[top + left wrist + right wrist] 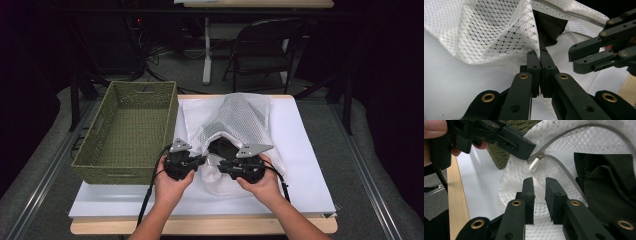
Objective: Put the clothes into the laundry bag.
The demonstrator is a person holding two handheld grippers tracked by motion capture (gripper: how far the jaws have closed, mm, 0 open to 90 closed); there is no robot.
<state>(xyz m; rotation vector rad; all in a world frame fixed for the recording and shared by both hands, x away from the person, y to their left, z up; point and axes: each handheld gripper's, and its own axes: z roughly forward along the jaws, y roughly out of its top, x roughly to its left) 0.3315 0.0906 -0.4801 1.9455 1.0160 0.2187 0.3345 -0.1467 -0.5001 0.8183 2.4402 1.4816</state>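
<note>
White netting made up the soft zippered mesh laundry bag (235,122), which lay on the pale sheet covering the wooden table (310,150), with a dark folded garment (609,185) showing inside its open mouth. The left gripper (199,161) sat at about nine o'clock of that mouth, its jaws pressed tight together on a fold of the mesh edge (539,50). The right gripper (223,165), at about three o'clock of the mouth, had its jaws partly apart with nothing clamped between them; they hovered over the lower mesh layer just short of the small white zipper pull (534,165) on the grey zipper track (564,167). Whether the pads brushed the mesh beneath was hard to judge from this angle.

The step in hand looked like opening the bag to get the garment out. Next, the right gripper probably needed to reach deeper towards twelve o'clock and close on the dark cloth, while the left kept the mouth held up. The woven olive-green basket (127,130) stood at nine o'clock of the bag.
</note>
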